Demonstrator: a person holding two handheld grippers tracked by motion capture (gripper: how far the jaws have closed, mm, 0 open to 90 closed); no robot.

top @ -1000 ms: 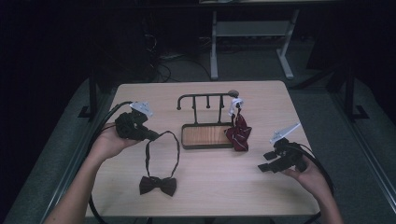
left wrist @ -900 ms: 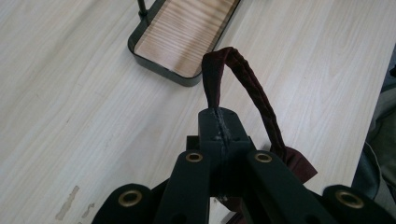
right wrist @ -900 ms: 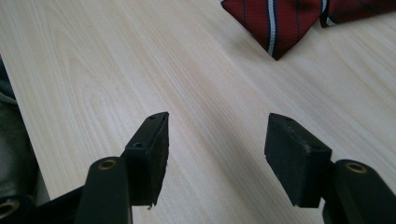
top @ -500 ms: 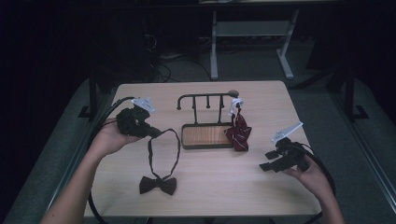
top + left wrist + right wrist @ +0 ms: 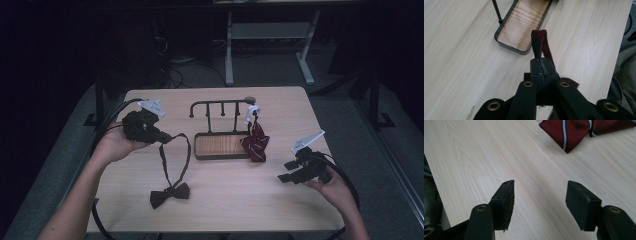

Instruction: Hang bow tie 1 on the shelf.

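Two bow ties share this table (image 5: pixel 220 205), and the dark one is the work in hand. Nearest the person, at about six o'clock from the rack, the dark bow tie (image 5: pixel 170 194) lies with its knot flat on the wood while its neck strap (image 5: pixel 176 155) loops up toward ten o'clock. That strap ends in the left gripper (image 5: pixel 162 137), whose jaws are clamped together on the strap's top; the left gripper view shows the band (image 5: pixel 539 42) standing up out of the pinched tips. At four o'clock the right gripper (image 5: pixel 290 171) rests low near the table edge with its jaws apart and nothing between them; the right gripper view has bare wood between the pads. Farther off, at the middle of the table, stands the rack (image 5: pixel 222 145) with its wooden tray and a row of pegs. A red striped bow tie (image 5: pixel 256 142) hangs from the peg at the rack's three o'clock end and drapes onto the tray's corner.

The likely snag: the pinch holds a narrow band, so the band could slide out if the knot drags or catches on the tray rim. The open loop might also miss a peg, or brush the red tie and knock it off.
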